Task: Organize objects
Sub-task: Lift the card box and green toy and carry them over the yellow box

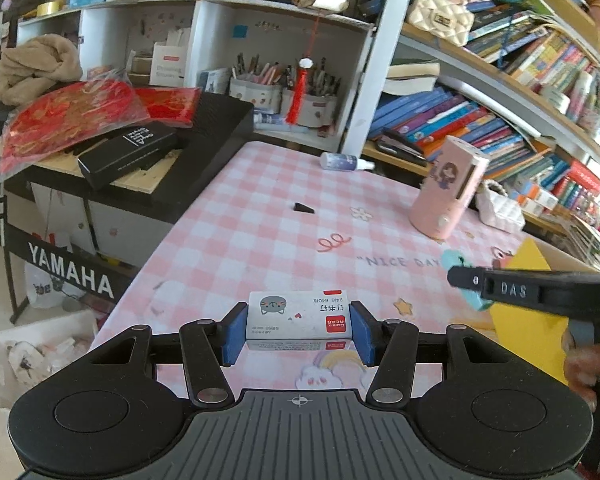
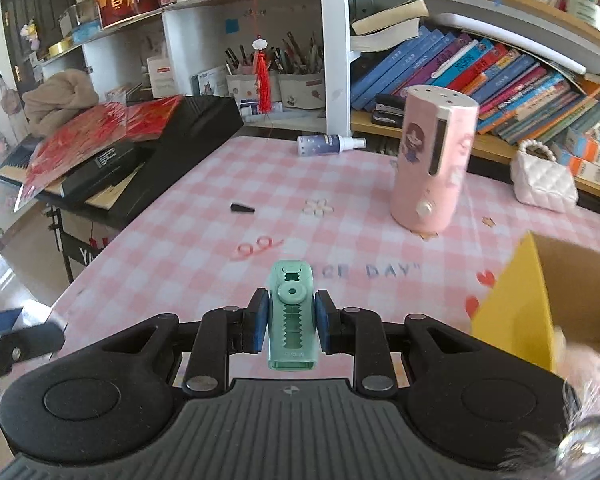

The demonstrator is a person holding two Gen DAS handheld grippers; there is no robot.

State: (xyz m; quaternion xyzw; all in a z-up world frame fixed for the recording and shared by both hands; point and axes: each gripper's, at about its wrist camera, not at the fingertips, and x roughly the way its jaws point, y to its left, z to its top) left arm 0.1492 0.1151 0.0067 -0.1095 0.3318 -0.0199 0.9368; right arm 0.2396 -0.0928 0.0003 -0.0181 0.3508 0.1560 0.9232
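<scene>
Two grippers, each with something clamped: the left gripper (image 1: 299, 330) has its blue fingers (image 1: 236, 332) pinching a small white box of staples (image 1: 298, 318) by its short ends, held just above the pink checked counter (image 1: 260, 220), and the right gripper (image 2: 292, 326) has its fingers (image 2: 260, 326) squeezed tight on a mint green eraser holder (image 2: 291, 316). On the right side of the counter sits a yellow cardboard box (image 2: 516, 320) with its plain brown inside showing, but I can't tell what's in it. Further back stand a pink cylindrical pen holder (image 2: 432, 160), upright, a small spray bottle (image 2: 328, 145) lying on its side near the shelf, and a little black cap (image 2: 242, 208).
</scene>
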